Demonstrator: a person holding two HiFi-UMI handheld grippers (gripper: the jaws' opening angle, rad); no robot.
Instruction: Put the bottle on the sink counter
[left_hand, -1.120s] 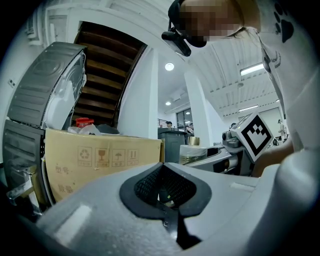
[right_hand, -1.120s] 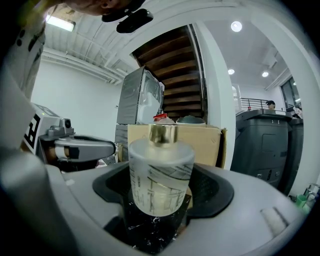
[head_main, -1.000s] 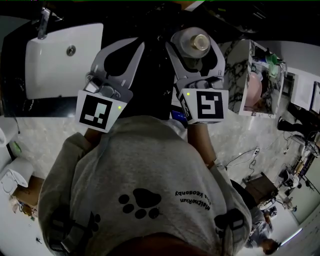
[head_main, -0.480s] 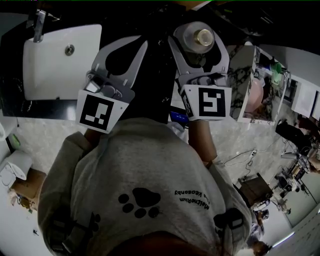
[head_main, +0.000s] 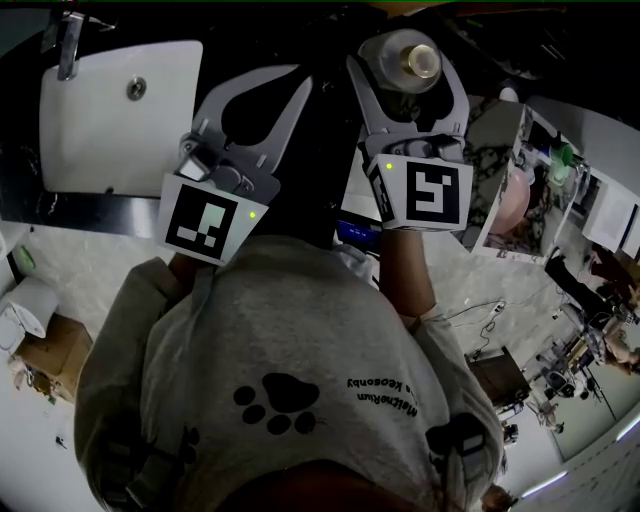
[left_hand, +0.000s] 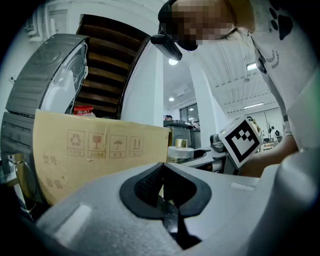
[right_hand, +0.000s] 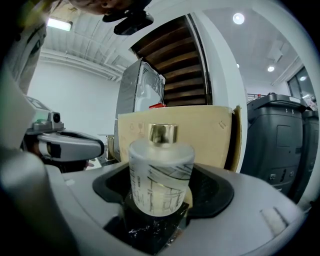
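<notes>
While the right tool (head_main: 408, 72) clamps the frosted bottle (right_hand: 161, 172) (gold cap up) between wide-set jaws over the dark counter (head_main: 240, 38) beside the white sink (head_main: 95, 130), the left tool (left_hand: 161, 172) is closed, empty.

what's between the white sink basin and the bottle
The left gripper, its fingers shut on nothing, sits between sink basin and bottle, shown in the head view.

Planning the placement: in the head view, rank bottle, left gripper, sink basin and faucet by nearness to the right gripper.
1. bottle, held in right gripper
2. left gripper, just left
3. sink basin, farther left
4. faucet, far left corner
</notes>
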